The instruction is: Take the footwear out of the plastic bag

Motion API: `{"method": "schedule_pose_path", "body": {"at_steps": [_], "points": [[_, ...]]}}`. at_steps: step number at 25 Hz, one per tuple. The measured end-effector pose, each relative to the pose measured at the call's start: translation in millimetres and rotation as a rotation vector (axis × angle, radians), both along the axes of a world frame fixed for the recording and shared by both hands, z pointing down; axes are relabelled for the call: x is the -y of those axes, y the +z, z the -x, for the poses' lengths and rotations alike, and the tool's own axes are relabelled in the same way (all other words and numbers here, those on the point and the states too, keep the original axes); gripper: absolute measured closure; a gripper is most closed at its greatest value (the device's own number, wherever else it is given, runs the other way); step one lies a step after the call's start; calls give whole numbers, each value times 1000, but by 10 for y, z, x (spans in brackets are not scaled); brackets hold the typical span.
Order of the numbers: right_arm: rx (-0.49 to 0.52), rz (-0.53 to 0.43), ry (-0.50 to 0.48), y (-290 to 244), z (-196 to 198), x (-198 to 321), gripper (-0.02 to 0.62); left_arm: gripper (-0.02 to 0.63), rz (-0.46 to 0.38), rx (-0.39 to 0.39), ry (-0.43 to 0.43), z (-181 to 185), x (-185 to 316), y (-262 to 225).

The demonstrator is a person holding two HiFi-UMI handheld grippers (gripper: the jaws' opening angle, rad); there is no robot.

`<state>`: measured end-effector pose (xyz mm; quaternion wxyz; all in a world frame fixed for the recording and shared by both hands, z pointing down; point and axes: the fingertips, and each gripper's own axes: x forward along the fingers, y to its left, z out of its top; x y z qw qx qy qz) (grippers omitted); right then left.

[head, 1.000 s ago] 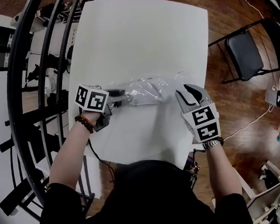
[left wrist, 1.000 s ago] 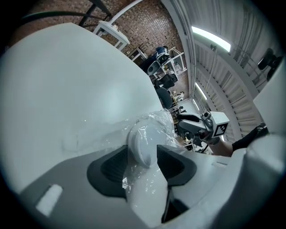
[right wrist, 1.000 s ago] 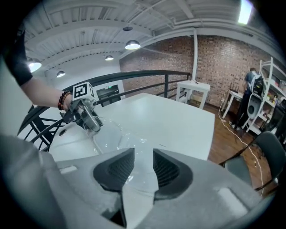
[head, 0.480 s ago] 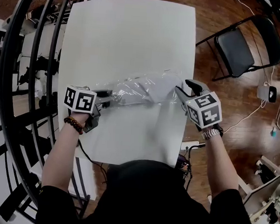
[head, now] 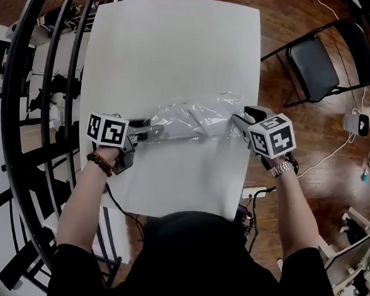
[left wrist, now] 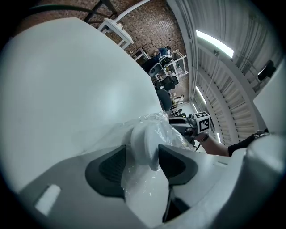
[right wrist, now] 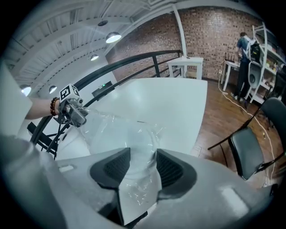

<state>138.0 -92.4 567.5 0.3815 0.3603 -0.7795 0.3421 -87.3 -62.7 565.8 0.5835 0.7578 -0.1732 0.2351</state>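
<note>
Left tongs (head: pixel 151 130), right tongs (head: pixel 241 117), just opening, straddle the bagged footwear's (head: pixel 186 126) ends.

Plastic bag (head: pixel 193 119) on table (head: pixel 173 48); left claw (head: pixel 145 132), right claw (head: pixel 241 118) flanking.

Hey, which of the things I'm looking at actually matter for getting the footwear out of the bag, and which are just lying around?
For the job:
- the plastic bag
- the white footwear inside it
- the white table it lies on

Just lying about:
- the black folding chair
- the small white device near it
- the black railing
</note>
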Motion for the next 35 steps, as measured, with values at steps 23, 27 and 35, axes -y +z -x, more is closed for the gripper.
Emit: {"method": "schedule_pose_path", "body": {"at_steps": [23,27,35], "points": [[115,-23,17,-178,29,-63,505,502,7,-107,-139,87,140,-133],[109,-61,38,-241,18,-14,565,509,4,-150,-202,190,206,-221],[68,-89,102,-280,-111,69,600,522,-8,-210,-310,369,308,-391]]}}
